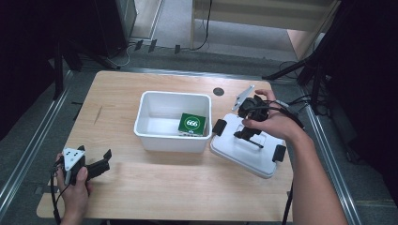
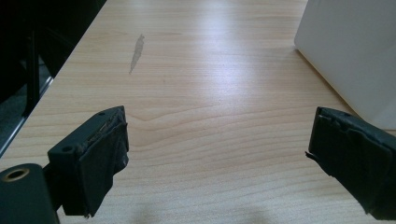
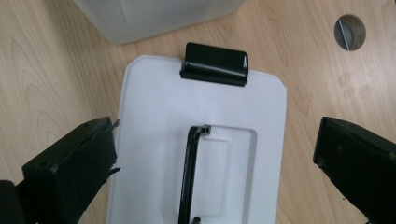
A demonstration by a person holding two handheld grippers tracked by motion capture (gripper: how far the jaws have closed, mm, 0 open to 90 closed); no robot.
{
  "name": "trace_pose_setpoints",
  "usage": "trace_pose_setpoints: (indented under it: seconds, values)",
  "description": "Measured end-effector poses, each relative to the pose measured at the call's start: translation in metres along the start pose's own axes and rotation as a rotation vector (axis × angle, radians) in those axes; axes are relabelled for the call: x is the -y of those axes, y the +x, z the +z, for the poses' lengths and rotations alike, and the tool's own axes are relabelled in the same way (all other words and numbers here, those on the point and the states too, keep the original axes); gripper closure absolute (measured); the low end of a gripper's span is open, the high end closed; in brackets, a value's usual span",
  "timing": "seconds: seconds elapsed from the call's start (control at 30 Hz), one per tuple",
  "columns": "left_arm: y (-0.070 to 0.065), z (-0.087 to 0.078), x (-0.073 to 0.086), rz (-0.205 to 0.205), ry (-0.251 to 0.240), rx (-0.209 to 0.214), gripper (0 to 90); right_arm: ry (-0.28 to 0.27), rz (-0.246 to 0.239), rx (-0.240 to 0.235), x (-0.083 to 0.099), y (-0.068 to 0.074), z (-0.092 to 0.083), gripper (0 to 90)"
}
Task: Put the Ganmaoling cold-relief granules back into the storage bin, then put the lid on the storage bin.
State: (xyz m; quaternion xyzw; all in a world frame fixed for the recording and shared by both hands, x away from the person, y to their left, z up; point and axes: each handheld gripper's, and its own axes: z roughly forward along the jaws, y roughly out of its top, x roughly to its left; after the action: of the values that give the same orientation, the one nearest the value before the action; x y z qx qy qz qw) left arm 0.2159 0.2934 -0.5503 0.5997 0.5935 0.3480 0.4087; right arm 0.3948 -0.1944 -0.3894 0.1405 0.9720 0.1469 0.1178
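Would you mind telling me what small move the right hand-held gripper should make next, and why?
Probably lower the right hand-held gripper and close on the lid's black handle. Its jaws stand open above the white lid, which lies on the table beside the open bin rather than on it.

Left gripper (image 2: 217, 158) low over bare wooden desk (image 2: 205, 70), black fingers (image 2: 93, 158) spread wide, nothing between. White bin wall (image 2: 350, 51) beyond right finger, just apart. Grey smear (image 2: 137, 51) ahead of left finger.
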Motion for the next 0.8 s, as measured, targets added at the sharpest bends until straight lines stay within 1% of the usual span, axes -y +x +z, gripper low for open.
trace_pose_setpoints:
  seconds: [0.23,0.3,0.37,0.43,0.63,0.8]
  values:
    - [0.0,0.0,0.0,0.003,0.003,-0.001,5.5,0.01,0.033,0.01,0.017,-0.003,0.005,0.0]
    - [0.0,0.0,0.0,0.003,0.002,0.001,5.5,0.016,0.051,0.008,0.024,-0.002,0.008,0.0]
    - [0.0,0.0,0.0,0.002,0.002,0.001,5.5,0.017,0.05,0.01,0.025,-0.002,0.009,0.0]
    - [0.0,0.0,0.0,0.004,0.002,0.001,5.5,0.029,0.056,0.007,0.03,-0.002,0.013,0.0]
    - [0.0,0.0,0.0,0.004,0.002,0.001,5.5,0.043,0.068,0.004,0.036,-0.001,0.019,0.0]
    - [0.0,0.0,0.0,0.003,0.002,0.002,5.5,0.041,0.081,0.001,0.04,-0.001,0.021,0.0]
